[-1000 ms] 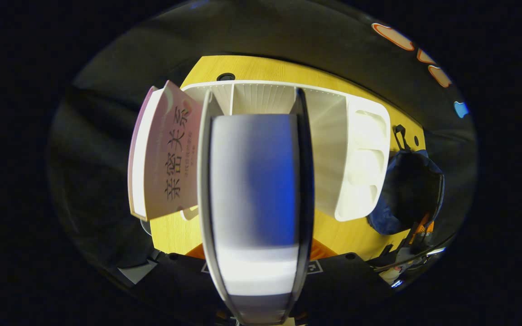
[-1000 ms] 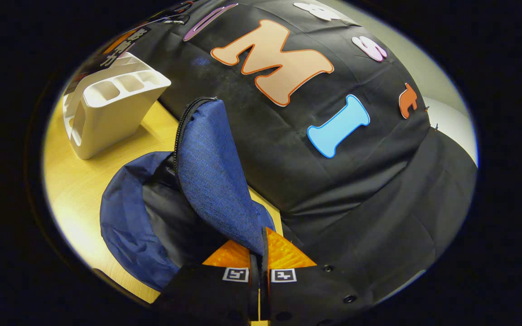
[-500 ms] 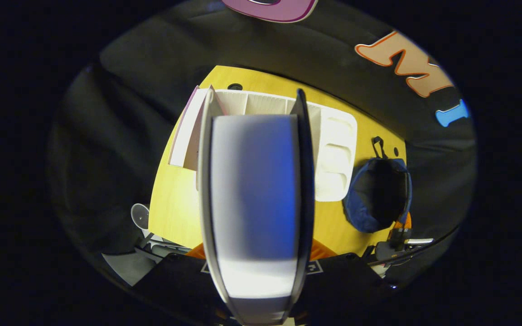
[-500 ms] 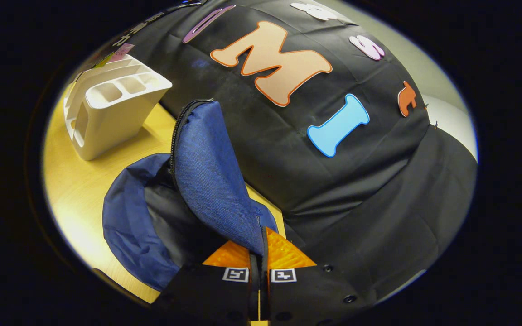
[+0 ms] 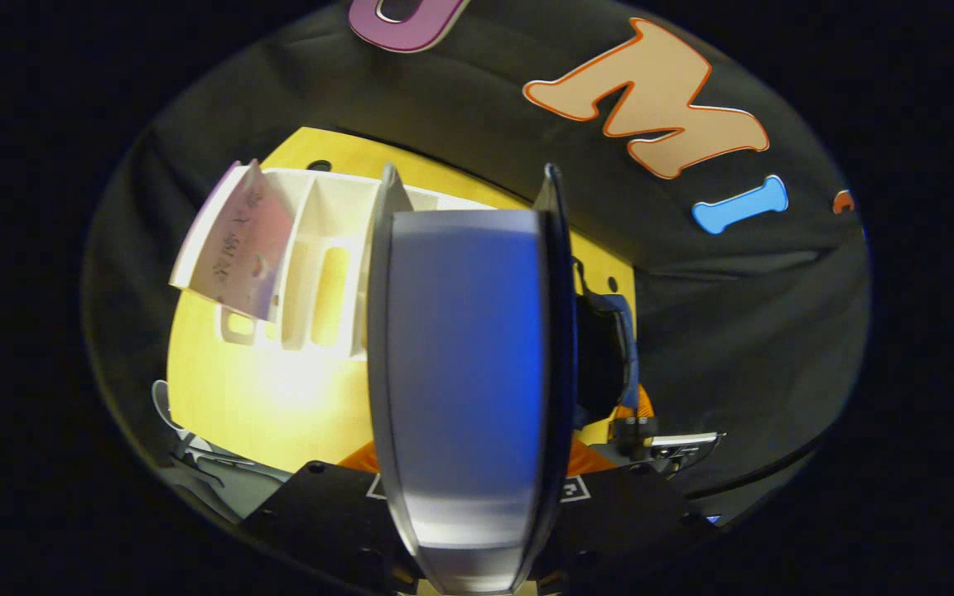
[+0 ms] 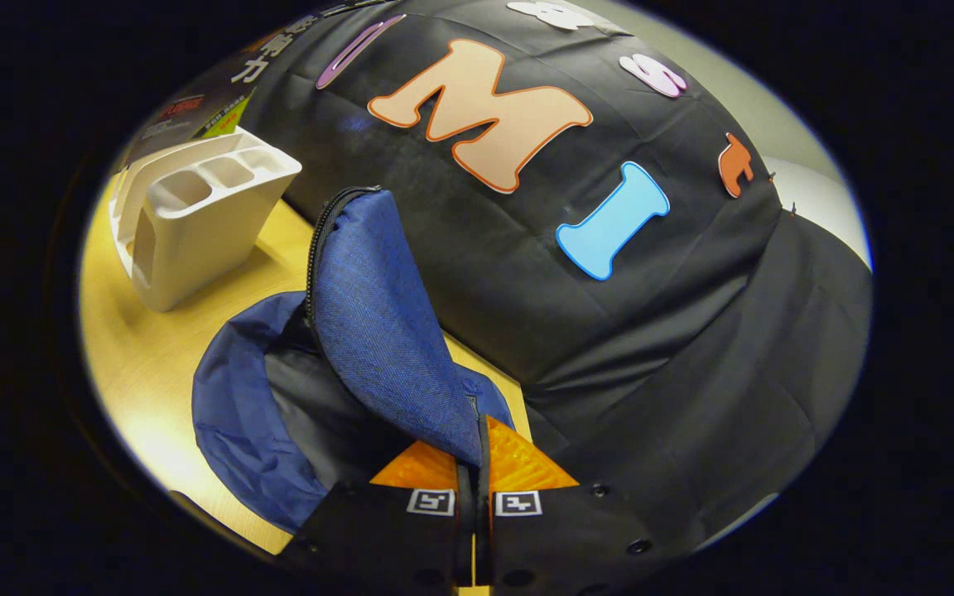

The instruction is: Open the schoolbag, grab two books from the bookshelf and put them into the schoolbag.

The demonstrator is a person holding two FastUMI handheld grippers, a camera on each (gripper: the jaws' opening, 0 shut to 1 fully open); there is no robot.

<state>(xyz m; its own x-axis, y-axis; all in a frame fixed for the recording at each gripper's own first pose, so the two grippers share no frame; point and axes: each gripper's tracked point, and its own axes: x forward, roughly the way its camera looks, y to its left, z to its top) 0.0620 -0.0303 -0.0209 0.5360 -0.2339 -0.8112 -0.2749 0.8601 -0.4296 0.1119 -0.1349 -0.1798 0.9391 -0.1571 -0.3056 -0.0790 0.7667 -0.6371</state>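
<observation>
The left gripper clamps a book edge-on, held above the yellow table. Beyond it stands the white bookshelf with a pink book leaning in its end slot. The right gripper pinches the blue schoolbag flap upright, keeping its mouth wide open near the shelf.

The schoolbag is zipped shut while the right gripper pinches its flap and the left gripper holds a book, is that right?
Not quite: the schoolbag is open, its dark inside showing in the right gripper view. The right gripper does pinch its flap, and the left gripper holds a book.
</observation>
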